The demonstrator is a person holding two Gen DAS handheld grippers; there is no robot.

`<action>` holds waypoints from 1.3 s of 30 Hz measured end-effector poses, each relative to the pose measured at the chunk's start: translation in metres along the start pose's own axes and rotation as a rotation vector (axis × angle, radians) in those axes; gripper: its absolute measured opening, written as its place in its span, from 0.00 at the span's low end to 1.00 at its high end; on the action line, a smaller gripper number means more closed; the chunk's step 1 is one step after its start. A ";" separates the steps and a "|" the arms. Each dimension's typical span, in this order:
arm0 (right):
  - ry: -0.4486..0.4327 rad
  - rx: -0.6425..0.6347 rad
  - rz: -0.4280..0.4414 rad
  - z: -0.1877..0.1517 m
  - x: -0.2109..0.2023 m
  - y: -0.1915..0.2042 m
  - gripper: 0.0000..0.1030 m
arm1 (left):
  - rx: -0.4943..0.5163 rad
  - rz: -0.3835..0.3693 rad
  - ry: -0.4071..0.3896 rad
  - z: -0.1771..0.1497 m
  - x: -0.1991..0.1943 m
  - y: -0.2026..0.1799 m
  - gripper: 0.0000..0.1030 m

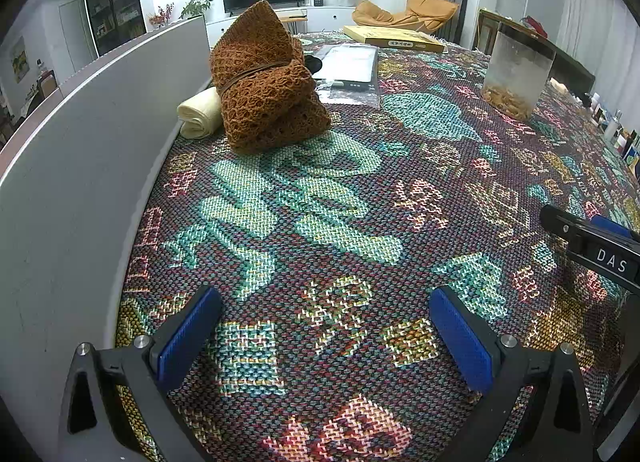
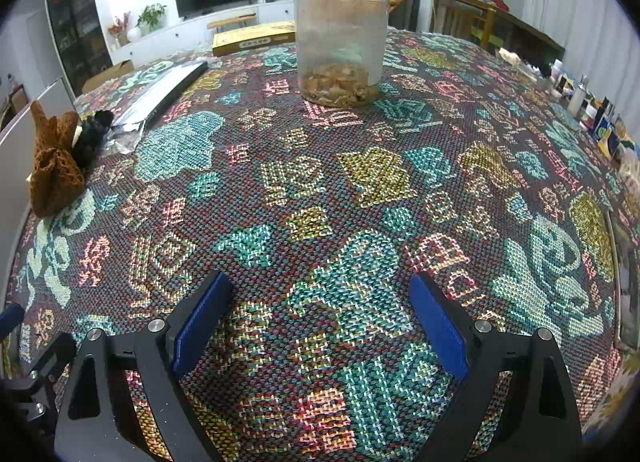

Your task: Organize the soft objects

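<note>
**Both grippers hung open over the patterned cloth**

Nearest to me, the left gripper [image 1: 326, 336] hovered over the woven cloth [image 1: 360, 190], its blue pads [image 1: 188, 336] spread wide with nothing between them. The right gripper [image 2: 320, 326] did the same further right, jaws apart and empty above the same cloth. In the left wrist view, the tip of the right gripper showed at the right edge, marked "DAS".

A grey panel [image 1: 80, 150] ran along the left side of the table. Further off, close against that panel, sat the brown knit bundle [image 1: 266, 82], tied round its middle with a thin cord and resting on the cloth. A cream roll [image 1: 200, 114] lay just left of it, touching it, between bundle and panel. Something black [image 2: 94, 134] lay just behind the bundle; I could not tell what it was.

Beyond that lay a flat plastic-wrapped packet [image 1: 350, 62]. To the right and well apart from the bundle stood a clear jar [image 2: 340, 42] with a black lid and tan pieces at the bottom. Farthest on the table lay a yellow box [image 1: 394, 38].
</note>
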State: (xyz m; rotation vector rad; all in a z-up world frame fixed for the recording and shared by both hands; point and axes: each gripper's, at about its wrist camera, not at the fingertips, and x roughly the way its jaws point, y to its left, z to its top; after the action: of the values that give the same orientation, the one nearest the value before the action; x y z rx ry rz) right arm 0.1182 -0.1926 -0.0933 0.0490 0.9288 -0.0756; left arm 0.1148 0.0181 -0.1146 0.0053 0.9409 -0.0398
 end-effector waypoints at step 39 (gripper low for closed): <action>-0.001 -0.001 0.023 -0.001 0.000 -0.002 0.91 | -0.001 0.001 0.000 0.000 0.000 0.000 1.00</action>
State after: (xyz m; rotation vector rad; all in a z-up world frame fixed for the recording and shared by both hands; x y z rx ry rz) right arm 0.1171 -0.1942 -0.0938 0.0588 0.9267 -0.0539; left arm 0.1147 0.0182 -0.1148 0.0054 0.9412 -0.0386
